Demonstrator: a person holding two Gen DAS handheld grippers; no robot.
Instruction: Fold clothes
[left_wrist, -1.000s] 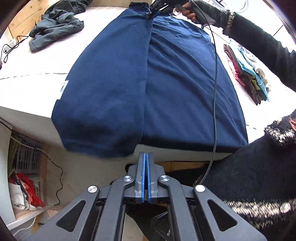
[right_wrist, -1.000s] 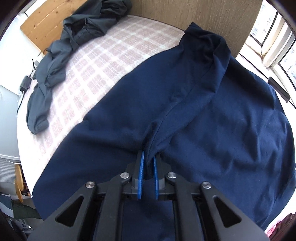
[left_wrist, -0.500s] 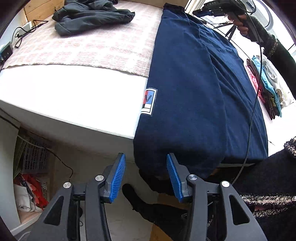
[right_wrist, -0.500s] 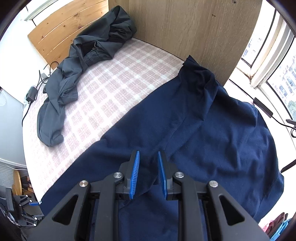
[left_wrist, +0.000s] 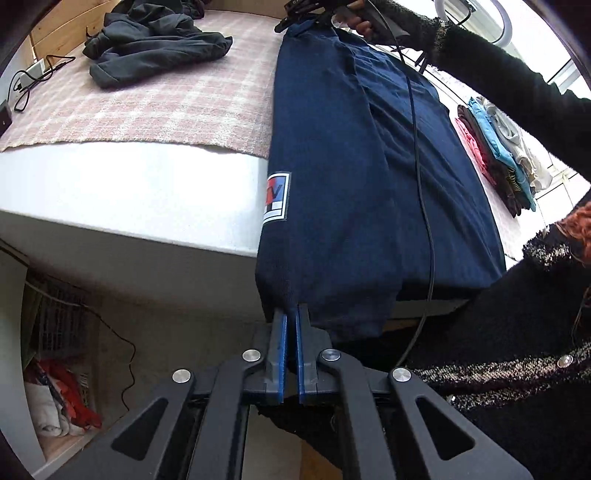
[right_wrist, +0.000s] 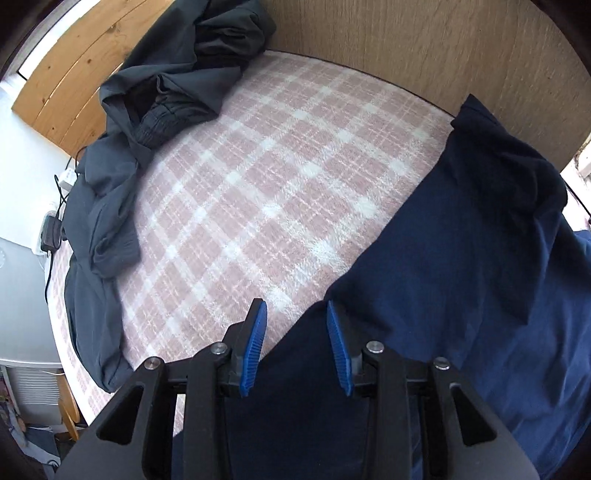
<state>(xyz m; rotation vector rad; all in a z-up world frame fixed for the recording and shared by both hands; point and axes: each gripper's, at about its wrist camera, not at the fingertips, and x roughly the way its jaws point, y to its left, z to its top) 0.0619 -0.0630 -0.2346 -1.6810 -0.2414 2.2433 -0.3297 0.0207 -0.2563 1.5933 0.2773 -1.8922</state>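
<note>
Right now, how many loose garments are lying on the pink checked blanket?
2: the crumpled dark grey garment at the far left by the wooden headboard, and the navy blue shirt spread along the right. Others may lie out of view.

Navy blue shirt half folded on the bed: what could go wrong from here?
1. The left gripper has just closed on the navy blue shirt at its overhanging hem; a thin bite could slip.
2. The right gripper has just been opening, pads clear, so a left pull could drag the far end.
3. The black cable lies across the fold.

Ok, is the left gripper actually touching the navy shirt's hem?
Touching. In the left wrist view the left gripper has just closed, and the hanging hem of the navy shirt runs into the pinch between its blue pads.
</note>
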